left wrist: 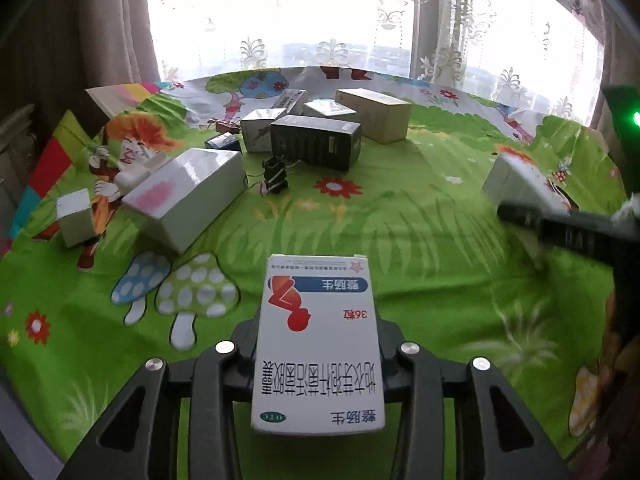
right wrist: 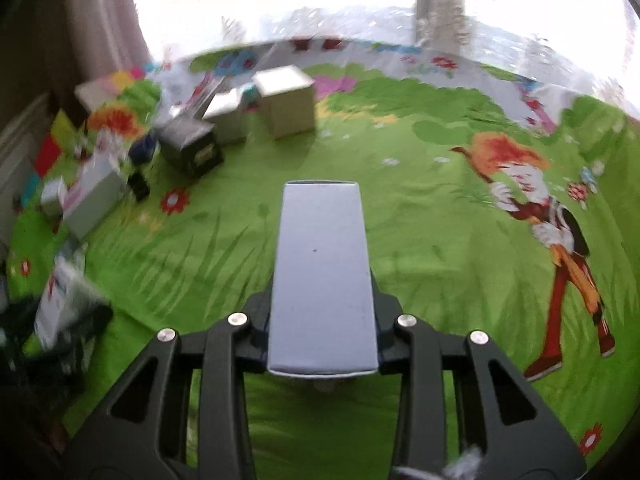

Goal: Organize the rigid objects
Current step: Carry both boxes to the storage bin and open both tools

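Note:
My left gripper (left wrist: 318,340) is shut on a white medicine box (left wrist: 318,340) with red and blue print, held above the green cartoon tablecloth (left wrist: 420,240). My right gripper (right wrist: 323,316) is shut on a plain pale-blue box (right wrist: 323,272), also held above the cloth. In the left wrist view the right gripper (left wrist: 560,228) and its box (left wrist: 516,184) show blurred at the right edge. In the right wrist view the left gripper with its box (right wrist: 60,304) shows blurred at the left edge.
A cluster of boxes sits at the far middle: a black box (left wrist: 316,142), a beige box (left wrist: 374,114), small white boxes (left wrist: 262,128). A large white box (left wrist: 188,196), a small cube (left wrist: 74,216) and a black binder clip (left wrist: 275,176) lie left.

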`<state>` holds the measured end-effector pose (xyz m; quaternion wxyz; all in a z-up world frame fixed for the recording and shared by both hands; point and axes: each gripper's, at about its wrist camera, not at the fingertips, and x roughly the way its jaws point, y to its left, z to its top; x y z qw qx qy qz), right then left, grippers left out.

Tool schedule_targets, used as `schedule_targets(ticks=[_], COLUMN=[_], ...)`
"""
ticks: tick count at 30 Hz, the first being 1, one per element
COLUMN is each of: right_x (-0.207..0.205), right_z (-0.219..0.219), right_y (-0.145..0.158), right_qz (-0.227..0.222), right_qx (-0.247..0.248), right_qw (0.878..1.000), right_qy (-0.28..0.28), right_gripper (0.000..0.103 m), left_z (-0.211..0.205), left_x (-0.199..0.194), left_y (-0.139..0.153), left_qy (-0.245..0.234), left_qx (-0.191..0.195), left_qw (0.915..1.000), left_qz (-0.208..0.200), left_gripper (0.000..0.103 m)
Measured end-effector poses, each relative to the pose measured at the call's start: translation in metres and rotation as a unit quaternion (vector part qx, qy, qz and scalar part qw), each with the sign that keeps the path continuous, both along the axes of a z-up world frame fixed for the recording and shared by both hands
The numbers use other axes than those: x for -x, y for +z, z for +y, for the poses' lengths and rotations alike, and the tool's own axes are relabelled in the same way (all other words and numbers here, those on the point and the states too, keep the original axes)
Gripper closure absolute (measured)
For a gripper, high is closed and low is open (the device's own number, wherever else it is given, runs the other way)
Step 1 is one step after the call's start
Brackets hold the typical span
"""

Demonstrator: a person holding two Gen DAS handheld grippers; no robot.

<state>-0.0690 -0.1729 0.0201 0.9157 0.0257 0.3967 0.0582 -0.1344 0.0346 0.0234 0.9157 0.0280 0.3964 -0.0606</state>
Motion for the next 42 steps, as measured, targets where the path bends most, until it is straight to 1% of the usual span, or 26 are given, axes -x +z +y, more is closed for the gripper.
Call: schedule_targets(ticks=[3,4,6,8,9,10,11,12,13,14,15,16,17,18,19,21,22,25,26,29,34,37,42], right_x=[0.008,0.010,0.013,0.021,0.025,0.032,0.044,0.058,0.073,0.094,0.107,0.124,0.137,0.145,0.154,0.165,0.169,0.177,0.179,0.183,0.182,0.185,0.192], right_z=[-0.012,-0.014,-0.015,-0.019,-0.020,-0.021,-0.022,-0.021,-0.021,-0.020,-0.019,-0.019,-0.018,-0.016,-0.012,-0.005,-0.001,0.010,0.015,0.027,0.044,0.061,0.091], right_y=[0.005,0.005,0.003,0.005,0.009,0.018,0.033,0.053,0.073,0.100,0.113,0.130,0.142,0.149,0.156,0.162,0.164,0.167,0.168,0.170,0.164,0.160,0.154], right_qz=[-0.020,-0.019,-0.007,0.007,0.002,-0.013,-0.046,-0.092,-0.143,-0.209,-0.245,-0.291,-0.324,-0.346,-0.369,-0.389,-0.395,-0.403,-0.404,-0.405,-0.388,-0.380,-0.363], right_qx=[-0.019,-0.022,-0.030,-0.051,-0.055,-0.055,-0.052,-0.046,-0.043,-0.037,-0.036,-0.037,-0.035,-0.031,-0.025,-0.017,-0.015,-0.008,-0.005,0.005,0.001,0.002,0.006], right_qw=[0.999,0.999,0.999,0.998,0.998,0.998,0.997,0.994,0.988,0.976,0.968,0.955,0.944,0.936,0.928,0.920,0.918,0.915,0.914,0.914,0.921,0.923,0.923], right_qy=[-0.023,-0.025,-0.025,-0.028,-0.031,-0.034,-0.036,-0.036,-0.034,-0.039,-0.042,-0.044,-0.047,-0.050,-0.050,-0.044,-0.040,-0.027,-0.018,0.000,0.033,0.062,0.126], right_gripper=[0.064,0.064,0.064,0.064,0.064,0.064,0.064,0.064,0.064,0.064,0.064,0.064,0.063,0.063,0.063,0.063,0.063,0.063,0.063,0.063,0.063,0.063,0.064], left_z=[-0.002,-0.003,-0.004,-0.002,0.000,0.001,0.002,0.003,0.005,0.008,0.010,0.012,0.014,0.015,0.017,0.023,0.026,0.033,0.038,0.048,0.066,0.078,0.097], left_x=[0.008,0.008,0.008,0.011,0.017,0.024,0.035,0.045,0.058,0.073,0.083,0.097,0.108,0.114,0.119,0.121,0.122,0.120,0.120,0.124,0.135,0.142,0.155], left_y=[0.001,0.002,0.009,0.026,0.047,0.065,0.089,0.108,0.128,0.146,0.157,0.167,0.173,0.176,0.177,0.175,0.173,0.166,0.163,0.158,0.154,0.153,0.146], left_qy=[0.004,0.003,0.004,0.008,0.010,0.011,0.011,0.012,0.016,0.021,0.024,0.030,0.034,0.035,0.036,0.039,0.042,0.047,0.049,0.061,0.076,0.085,0.096], left_qx=[0.006,0.006,0.020,0.039,0.047,0.049,0.049,0.047,0.041,0.038,0.036,0.031,0.028,0.029,0.034,0.050,0.054,0.051,0.054,0.061,0.063,0.067,0.074], left_qw=[1.0000,0.9999,0.9996,0.9991,0.9987,0.9975,0.9940,0.9892,0.9816,0.9707,0.9625,0.9509,0.9417,0.9372,0.9349,0.9363,0.9377,0.9418,0.9435,0.9451,0.9446,0.9450,0.9492], left_qz=[0.005,0.010,0.022,0.011,-0.018,-0.049,-0.097,-0.138,-0.186,-0.236,-0.268,-0.306,-0.334,-0.346,-0.351,-0.346,-0.341,-0.329,-0.323,-0.315,-0.313,-0.309,-0.290], left_gripper=[0.062,0.062,0.062,0.062,0.062,0.062,0.062,0.062,0.062,0.061,0.061,0.061,0.061,0.061,0.061,0.061,0.061,0.061,0.061,0.061,0.061,0.061,0.061])
